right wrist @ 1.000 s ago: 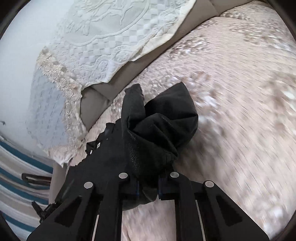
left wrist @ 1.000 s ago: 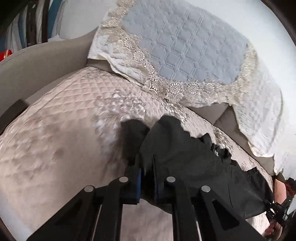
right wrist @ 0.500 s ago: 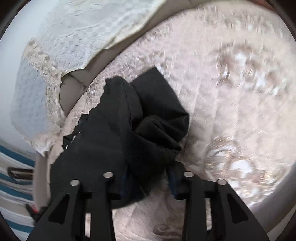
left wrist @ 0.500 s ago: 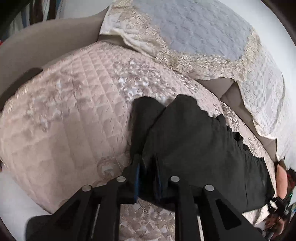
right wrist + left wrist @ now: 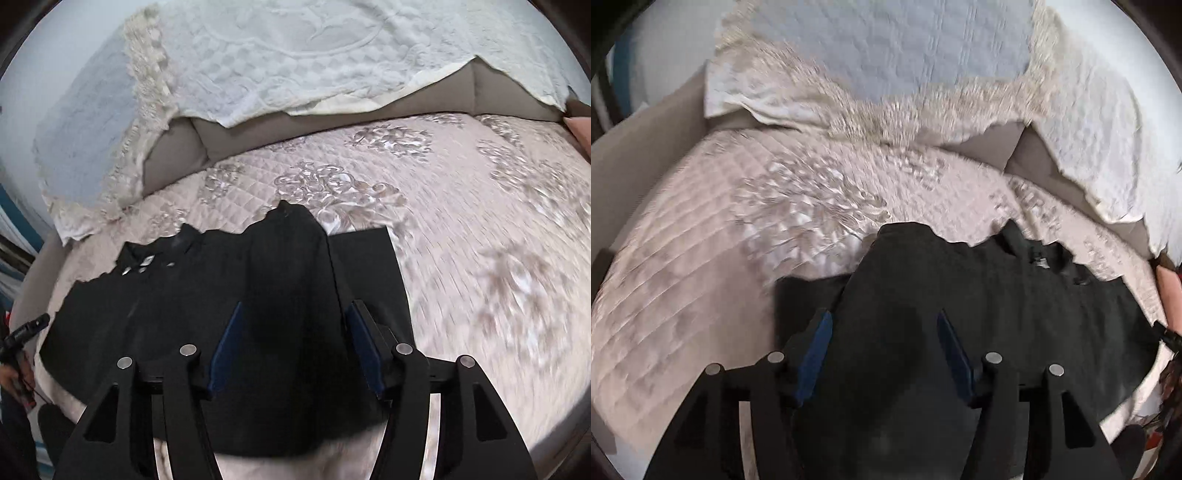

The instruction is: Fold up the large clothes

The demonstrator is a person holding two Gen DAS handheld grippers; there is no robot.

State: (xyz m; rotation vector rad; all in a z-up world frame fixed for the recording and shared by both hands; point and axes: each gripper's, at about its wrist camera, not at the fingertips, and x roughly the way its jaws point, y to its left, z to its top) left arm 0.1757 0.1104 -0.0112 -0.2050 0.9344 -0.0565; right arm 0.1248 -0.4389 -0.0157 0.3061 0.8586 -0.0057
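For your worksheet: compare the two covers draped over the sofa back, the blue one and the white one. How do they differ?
The blue cover has a plain quilted middle edged with beige lace; the white cover has a raised checked and scrolled pattern with a plain edge. Both hang over the grey sofa back, behind the black garment.

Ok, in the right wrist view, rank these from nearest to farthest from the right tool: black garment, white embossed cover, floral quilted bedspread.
1. black garment: under and between the opening jaws of the right tool.
2. floral quilted bedspread: beyond it and to the right.
3. white embossed cover: farthest, draped across the top.
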